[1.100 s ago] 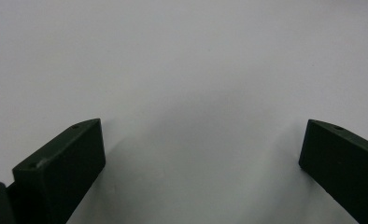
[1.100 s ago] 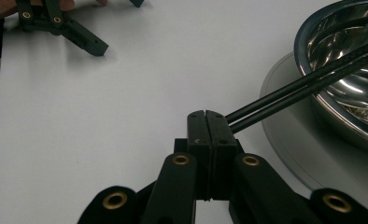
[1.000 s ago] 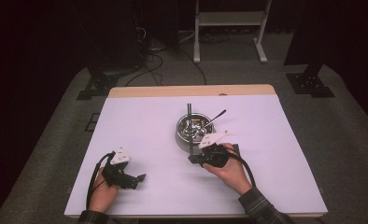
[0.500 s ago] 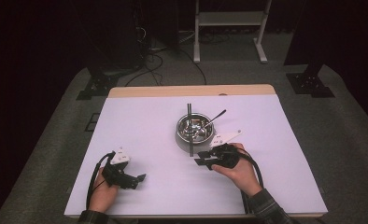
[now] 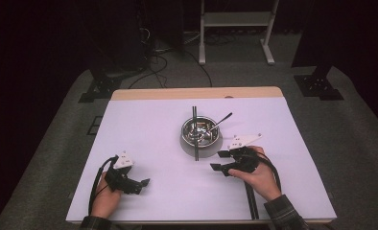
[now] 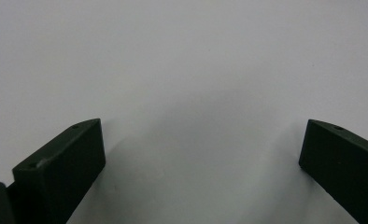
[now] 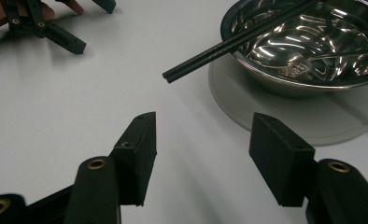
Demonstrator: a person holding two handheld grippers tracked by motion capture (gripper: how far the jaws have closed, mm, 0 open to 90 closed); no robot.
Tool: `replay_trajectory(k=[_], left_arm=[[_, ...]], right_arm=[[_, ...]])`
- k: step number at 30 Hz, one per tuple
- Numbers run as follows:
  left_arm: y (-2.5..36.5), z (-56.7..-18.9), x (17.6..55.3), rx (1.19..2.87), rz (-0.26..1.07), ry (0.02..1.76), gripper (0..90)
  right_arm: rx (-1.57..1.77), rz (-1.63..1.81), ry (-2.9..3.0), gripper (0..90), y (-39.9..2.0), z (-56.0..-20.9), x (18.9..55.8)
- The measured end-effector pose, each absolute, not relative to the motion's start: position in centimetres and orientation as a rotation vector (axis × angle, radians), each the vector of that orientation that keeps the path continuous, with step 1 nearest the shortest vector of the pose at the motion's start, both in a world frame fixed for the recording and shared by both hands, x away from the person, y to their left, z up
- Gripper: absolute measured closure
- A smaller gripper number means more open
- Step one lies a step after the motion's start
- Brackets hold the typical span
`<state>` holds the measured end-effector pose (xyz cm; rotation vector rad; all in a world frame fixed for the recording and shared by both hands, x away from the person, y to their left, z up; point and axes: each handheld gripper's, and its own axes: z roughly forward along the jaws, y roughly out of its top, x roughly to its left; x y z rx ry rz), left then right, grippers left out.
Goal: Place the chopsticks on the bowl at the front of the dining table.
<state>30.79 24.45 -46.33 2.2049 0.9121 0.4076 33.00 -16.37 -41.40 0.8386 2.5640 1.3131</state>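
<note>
A: How is the right claw (image 5: 221, 161) now?

B: Its jaws have just been opening, and they stand apart with nothing between them. In the right gripper view the two black fingers (image 7: 138, 151) have only the bare white tabletop (image 7: 79, 93) in the gap.

A: Does it touch something?

B: No, I see no contact. The pair of black chopsticks (image 7: 238, 39) lies across the rim of the metal bowl (image 7: 285, 79), and the near ends stick out over the tabletop, a little ahead of the claw and free of it.

A: Where is the bowl in the high view?

B: The bowl (image 5: 201, 132) sits on a round grey mat (image 5: 187, 146) near the middle of the tabletop, just beyond the right claw. The chopsticks (image 5: 195, 136) run straight over it, from the far side toward the person. A spoon (image 5: 220, 120) leans inside the bowl, with its handle pointing up and to the right.

A: And the left claw (image 5: 141, 184)?

B: It rests low at the near left part of the tabletop, well apart from the bowl. In the left gripper view its jaws are spread wide, and it holds nothing.
</note>
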Motion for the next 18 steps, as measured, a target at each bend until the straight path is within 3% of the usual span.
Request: replay_trajectory(k=[18], left_arm=[[24.4, -46.3, 30.8, 2.203, 0.405, 0.915, 0.0]], right_arm=[[0.9, 1.267, 2.521, 37.9, -19.5, -41.7, 32.0]])
